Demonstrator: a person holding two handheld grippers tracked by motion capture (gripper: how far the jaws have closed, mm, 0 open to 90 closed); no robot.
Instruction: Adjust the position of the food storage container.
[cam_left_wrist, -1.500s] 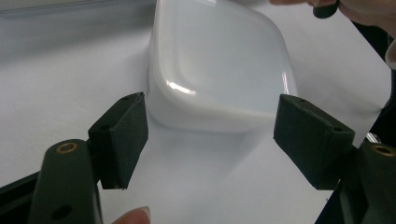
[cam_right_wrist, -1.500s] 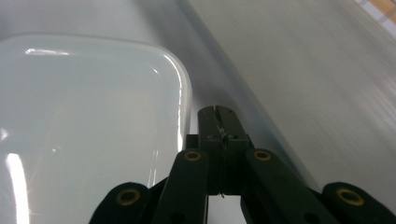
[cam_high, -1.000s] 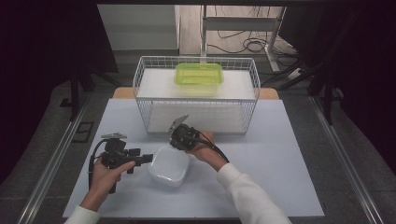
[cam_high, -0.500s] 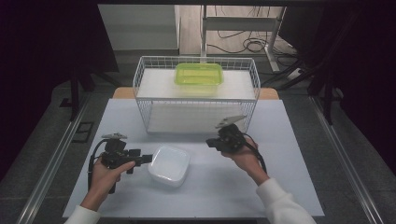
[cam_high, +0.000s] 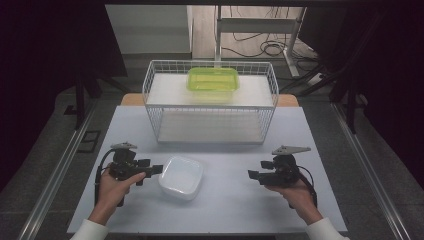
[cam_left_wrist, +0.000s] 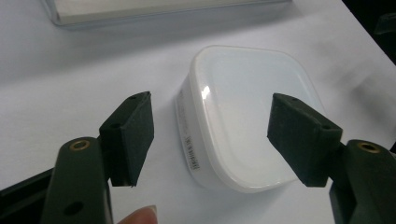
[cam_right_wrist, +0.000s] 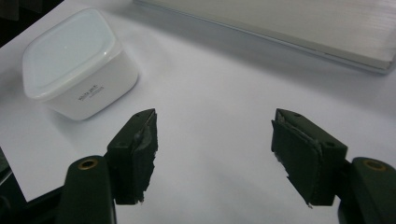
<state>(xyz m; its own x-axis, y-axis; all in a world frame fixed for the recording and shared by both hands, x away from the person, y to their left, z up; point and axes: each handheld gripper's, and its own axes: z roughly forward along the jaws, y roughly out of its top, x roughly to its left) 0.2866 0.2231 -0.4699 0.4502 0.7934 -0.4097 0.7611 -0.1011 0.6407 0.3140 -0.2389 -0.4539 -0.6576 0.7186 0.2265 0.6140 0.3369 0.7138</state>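
On the white bench (cam_high: 240, 200), near its front edge, a white lidded container (cam_high: 181, 177) is sitting upside down, apart from both tools. Left tool (cam_high: 156, 170) is hovering just beside the container's left side, its jaws standing wide and having just been closing slightly, nothing pressed between them. Right tool (cam_high: 252, 175) is hanging well apart to the right, its jaws having just been opening wide over bare bench. Behind, a wire basket (cam_high: 210, 107) is carrying a green container (cam_high: 213, 82) on top.
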